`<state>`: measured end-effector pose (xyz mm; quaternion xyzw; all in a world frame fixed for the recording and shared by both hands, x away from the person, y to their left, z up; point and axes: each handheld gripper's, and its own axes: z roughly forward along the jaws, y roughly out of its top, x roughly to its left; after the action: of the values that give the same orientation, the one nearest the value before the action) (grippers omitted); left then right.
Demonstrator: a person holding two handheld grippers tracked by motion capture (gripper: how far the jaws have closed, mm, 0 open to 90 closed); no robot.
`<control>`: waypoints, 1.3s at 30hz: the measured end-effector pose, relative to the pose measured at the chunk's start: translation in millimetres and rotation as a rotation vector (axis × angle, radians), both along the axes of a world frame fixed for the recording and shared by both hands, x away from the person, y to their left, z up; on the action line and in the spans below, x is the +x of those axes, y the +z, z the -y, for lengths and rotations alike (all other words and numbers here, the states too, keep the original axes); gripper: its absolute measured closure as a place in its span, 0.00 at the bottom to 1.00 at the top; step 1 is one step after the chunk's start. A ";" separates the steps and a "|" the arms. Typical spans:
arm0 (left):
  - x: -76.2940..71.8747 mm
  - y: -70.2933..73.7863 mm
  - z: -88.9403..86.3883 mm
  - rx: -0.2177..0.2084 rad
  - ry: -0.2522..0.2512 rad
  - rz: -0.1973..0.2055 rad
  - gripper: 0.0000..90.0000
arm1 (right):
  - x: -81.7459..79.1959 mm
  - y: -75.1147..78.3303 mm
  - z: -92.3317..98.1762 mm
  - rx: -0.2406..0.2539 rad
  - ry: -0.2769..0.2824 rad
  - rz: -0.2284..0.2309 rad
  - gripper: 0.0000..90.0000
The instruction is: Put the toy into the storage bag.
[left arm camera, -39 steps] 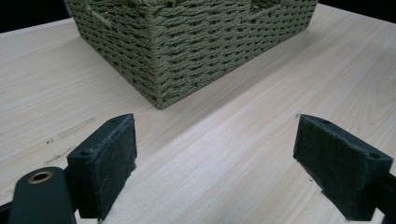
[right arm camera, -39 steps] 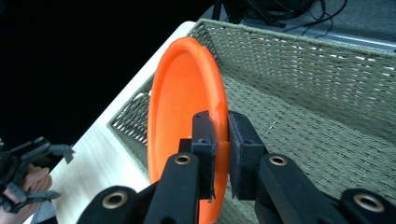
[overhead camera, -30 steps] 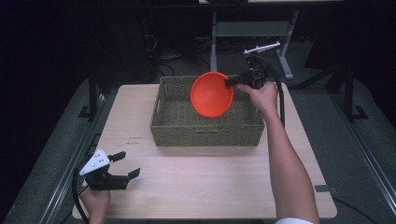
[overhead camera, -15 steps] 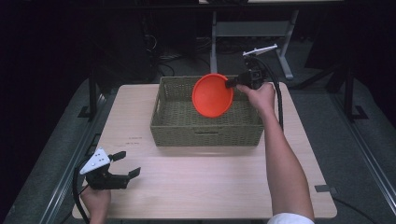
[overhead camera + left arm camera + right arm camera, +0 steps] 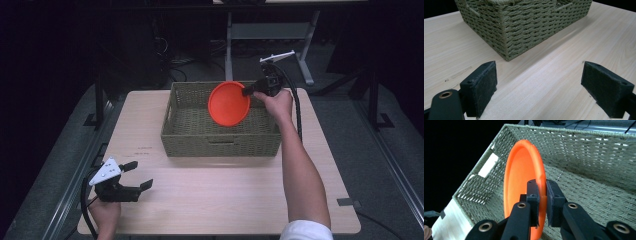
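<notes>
**Orange plate over the basket, carried on edge**

Orange plate (image 5: 522, 182) pinched by its rim in the right tool (image 5: 542, 191), jaws clamped on it; plate stands upright, hanging above the woven basket (image 5: 190, 132) interior, ahead of the tool. Step in hand, as I read it: lowering the plate in. Next move calls for sinking further, tilting it flat, then releasing. Left tool (image 5: 539, 82) wide, empty, low over the table (image 5: 564, 57), near the basket's corner.
</notes>
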<state>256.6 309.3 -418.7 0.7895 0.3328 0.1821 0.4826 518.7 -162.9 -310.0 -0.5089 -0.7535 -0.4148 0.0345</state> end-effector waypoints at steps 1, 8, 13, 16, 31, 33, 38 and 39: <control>0.1 -0.1 0.3 -0.001 0.000 -0.002 0.14 | 0.7 -1.8 -1.0 -0.002 0.000 -0.006 0.91; 1.5 -0.3 0.9 -0.006 0.000 -0.001 0.14 | 5.5 -10.1 -7.2 -0.010 0.011 -0.023 0.91; 1.3 -0.1 1.1 -0.008 -0.006 0.002 0.14 | 8.1 -14.9 -10.0 -0.018 0.014 -0.027 0.91; -0.2 0.3 1.6 -0.001 -0.007 0.000 0.14 | 9.4 -17.6 -13.7 -0.024 0.019 -0.032 0.91; -1.7 0.3 0.6 -0.023 -0.008 0.001 0.14 | 11.7 -48.6 -24.0 -0.069 0.032 -0.084 0.91; -1.5 0.4 0.2 -0.023 -0.007 0.002 0.14 | 12.5 -51.8 -27.0 -0.096 0.048 -0.094 0.91; -1.7 0.3 -0.1 -0.026 -0.005 0.003 0.14 | 15.3 -58.5 -31.3 -0.114 0.053 -0.114 0.91; -1.7 0.2 -0.3 -0.028 -0.004 0.001 0.14 | 15.6 -59.5 -31.5 -0.111 0.050 -0.117 0.91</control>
<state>254.8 309.6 -418.5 0.7833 0.3333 0.1768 0.4940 534.3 -131.4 -369.5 -0.5147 -0.7844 -0.3408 0.0606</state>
